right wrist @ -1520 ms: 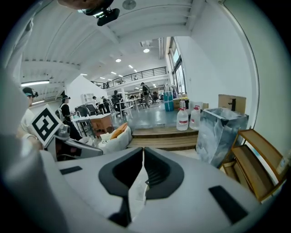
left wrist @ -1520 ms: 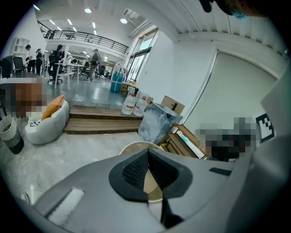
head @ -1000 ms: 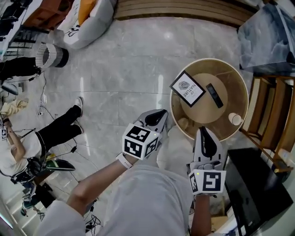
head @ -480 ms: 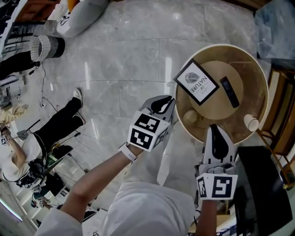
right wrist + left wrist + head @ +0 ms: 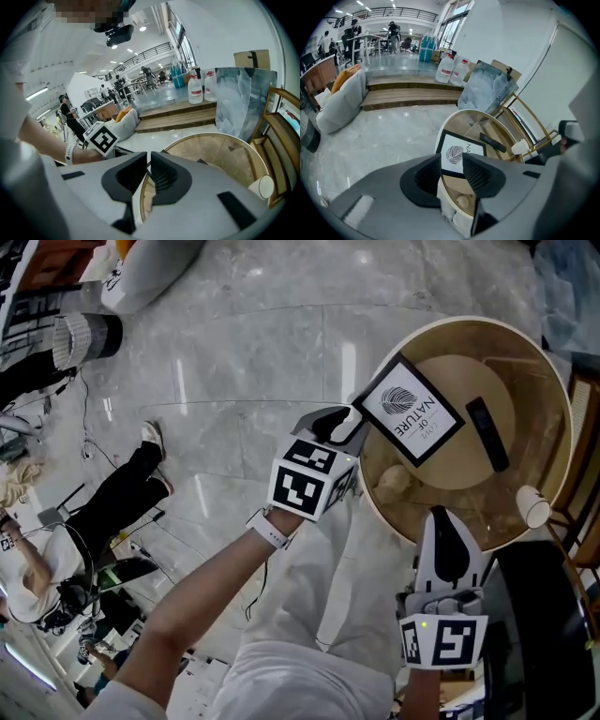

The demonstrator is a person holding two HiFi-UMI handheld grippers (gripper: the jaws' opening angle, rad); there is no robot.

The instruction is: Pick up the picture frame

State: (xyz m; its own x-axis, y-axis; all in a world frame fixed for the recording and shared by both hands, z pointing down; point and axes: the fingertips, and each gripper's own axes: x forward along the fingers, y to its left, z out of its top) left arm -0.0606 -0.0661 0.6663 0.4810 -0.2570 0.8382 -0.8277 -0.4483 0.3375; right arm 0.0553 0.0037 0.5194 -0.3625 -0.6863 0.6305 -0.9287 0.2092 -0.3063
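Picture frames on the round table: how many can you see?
1. The picture frame sits at the round table's left rim in the head view. Only a remote and a paper cup share the top. The lower shelf is partly hidden.

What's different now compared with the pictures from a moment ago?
The left gripper has moved up to the near corner of the picture frame on the round table. Its jaws have just been opening and do not grip the frame yet. The right gripper stays at the table's near rim, jaws together. Frame, remote and cup lie as before.
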